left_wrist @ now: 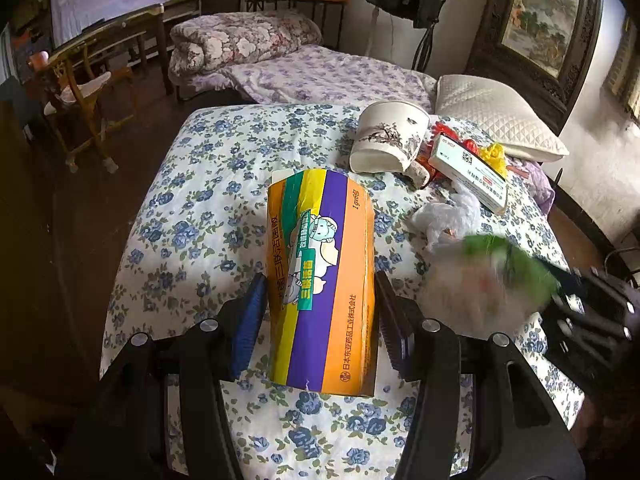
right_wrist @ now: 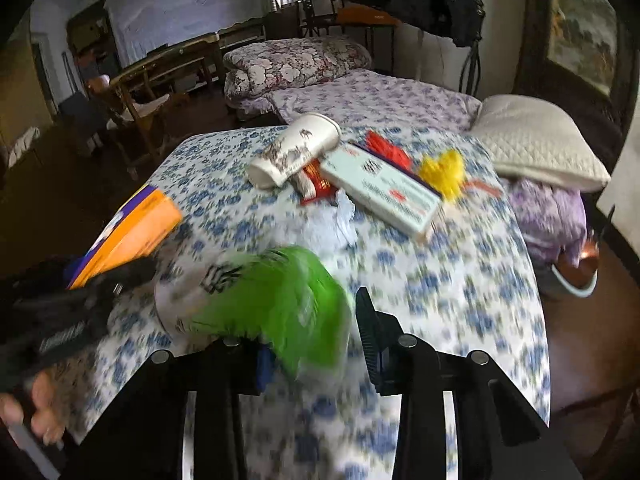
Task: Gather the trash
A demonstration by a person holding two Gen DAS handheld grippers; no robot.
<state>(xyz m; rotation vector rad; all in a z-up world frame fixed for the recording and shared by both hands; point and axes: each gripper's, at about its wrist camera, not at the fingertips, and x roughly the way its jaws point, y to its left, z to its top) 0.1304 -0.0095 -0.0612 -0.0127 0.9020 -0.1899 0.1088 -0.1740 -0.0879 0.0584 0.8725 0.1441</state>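
Paper cup (left_wrist: 390, 138), white box (left_wrist: 468, 170), tissue (left_wrist: 448, 216) beyond left claw (left_wrist: 320, 308)

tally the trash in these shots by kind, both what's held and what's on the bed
Boxes: 2, orange medicine box and white medicine box
Paper cups: 1
Bags: 1, green-and-white bag
Wrappers: 1, red wrapper
Crumpled white tissue or plastic: 1
Yellow scraps: 1
Total: 7

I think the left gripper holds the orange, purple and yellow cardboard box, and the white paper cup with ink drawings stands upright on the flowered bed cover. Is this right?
Not quite. The white paper cup with ink drawings lies on its side on the flowered bed cover, as the right wrist view shows. The rest holds: the left gripper has the orange, purple and yellow cardboard box between its fingers.
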